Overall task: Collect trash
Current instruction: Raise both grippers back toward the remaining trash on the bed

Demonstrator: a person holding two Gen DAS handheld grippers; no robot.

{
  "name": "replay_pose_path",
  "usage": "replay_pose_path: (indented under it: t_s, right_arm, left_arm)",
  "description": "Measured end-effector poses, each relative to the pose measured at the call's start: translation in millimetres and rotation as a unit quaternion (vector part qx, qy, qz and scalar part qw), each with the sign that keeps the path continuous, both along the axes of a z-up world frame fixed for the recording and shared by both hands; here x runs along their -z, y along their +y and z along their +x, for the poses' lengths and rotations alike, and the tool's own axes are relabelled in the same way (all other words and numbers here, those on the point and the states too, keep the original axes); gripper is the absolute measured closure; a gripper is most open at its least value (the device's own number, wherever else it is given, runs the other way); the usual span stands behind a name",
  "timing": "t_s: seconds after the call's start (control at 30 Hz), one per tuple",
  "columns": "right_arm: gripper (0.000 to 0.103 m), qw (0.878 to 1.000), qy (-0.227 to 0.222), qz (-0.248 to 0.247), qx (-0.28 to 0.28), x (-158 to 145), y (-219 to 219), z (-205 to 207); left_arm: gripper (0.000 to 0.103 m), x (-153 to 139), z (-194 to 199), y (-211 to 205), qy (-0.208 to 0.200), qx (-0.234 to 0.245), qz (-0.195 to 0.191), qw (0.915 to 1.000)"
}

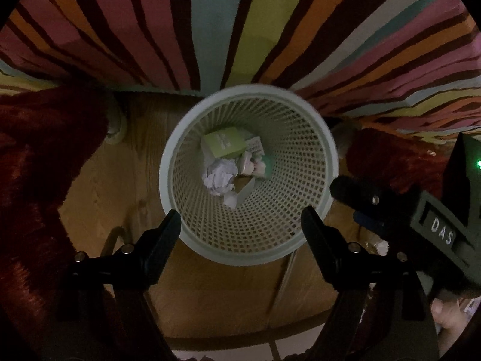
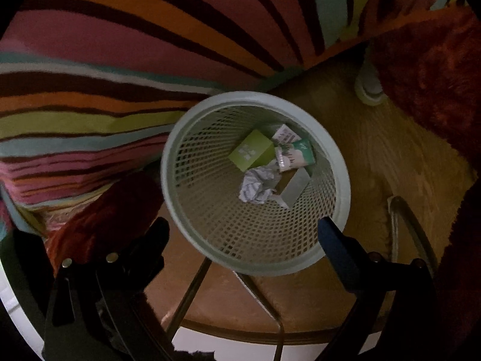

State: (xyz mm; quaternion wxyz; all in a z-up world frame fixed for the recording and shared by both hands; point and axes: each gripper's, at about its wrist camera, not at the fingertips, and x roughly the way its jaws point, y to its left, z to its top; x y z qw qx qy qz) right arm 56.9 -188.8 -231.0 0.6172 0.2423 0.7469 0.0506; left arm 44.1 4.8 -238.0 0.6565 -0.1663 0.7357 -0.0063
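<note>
Dim light obscures printing on trash inside the pale mesh plastic wastebasket [image 1: 249, 240]. Left gripper [image 1: 240, 219] and right gripper [image 2: 243, 231] point steeply down above it, jaws wide, empty.

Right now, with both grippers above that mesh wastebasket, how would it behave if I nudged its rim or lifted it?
The wastebasket is probably light: its walls are open plastic lattice, and only a crumpled paper ball, a green box and a few packets lie inside. It narrows toward the bottom, so a rim push might tip it. The rim looks stiff enough to pinch.
</note>
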Motion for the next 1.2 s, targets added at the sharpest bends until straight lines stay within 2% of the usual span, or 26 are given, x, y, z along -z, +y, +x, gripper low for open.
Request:
replay_pose_path:
  t_s: [0.1,0.23,0.5,0.6,0.73,0.83,0.97,1.07,1.2]
  right_arm:
    - [0.009,1.000,-0.023,-0.008,-0.016,-19.9,2.5,-1.1]
    - [0.009,0.994,-0.081,-0.047,-0.051,-51.6,7.8,3.1]
    - [0.009,0.972,-0.202,-0.090,-0.077,-111.2,6.9,11.1]
    - [0.009,0.956,-0.266,-0.107,-0.061,-141.1,-1.3,15.6]
    - [0.009,0.921,-0.359,-0.142,-0.049,-183.3,-9.5,22.3]
    - [0.009,0.899,-0.408,-0.152,-0.036,-207.0,-17.5,31.8]
    - [0.009,0.876,-0.452,-0.164,-0.029,-227.3,-23.4,47.4]
    - [0.009,0.863,-0.477,-0.168,-0.026,-238.6,-25.5,60.8]
    - [0.009,0.850,-0.500,-0.166,-0.022,-252.5,-23.1,75.3]
  left_arm:
    - [0.023,-17.7,0.6,2.6,-0.033,-0.001,0.015,0.9993]
    - [0.023,-38.6,1.8,5.5,-0.074,0.001,0.039,0.9965]
    - [0.023,-87.5,4.1,14.0,-0.171,0.005,0.070,0.9827]
    - [0.023,-109.1,4.8,19.3,-0.208,-0.006,0.081,0.9746]
    - [0.023,-146.7,12.8,21.1,-0.273,-0.009,0.121,0.9544]
    - [0.023,-172.0,22.6,21.2,-0.311,-0.011,0.112,0.9439]
    - [0.023,-202.7,40.2,15.9,-0.357,-0.001,0.109,0.9276]
    - [0.023,-218.6,58.6,14.4,-0.376,0.010,0.097,0.9214]
    - [0.023,-231.3,88.2,4.6,-0.388,0.027,0.107,0.9150]
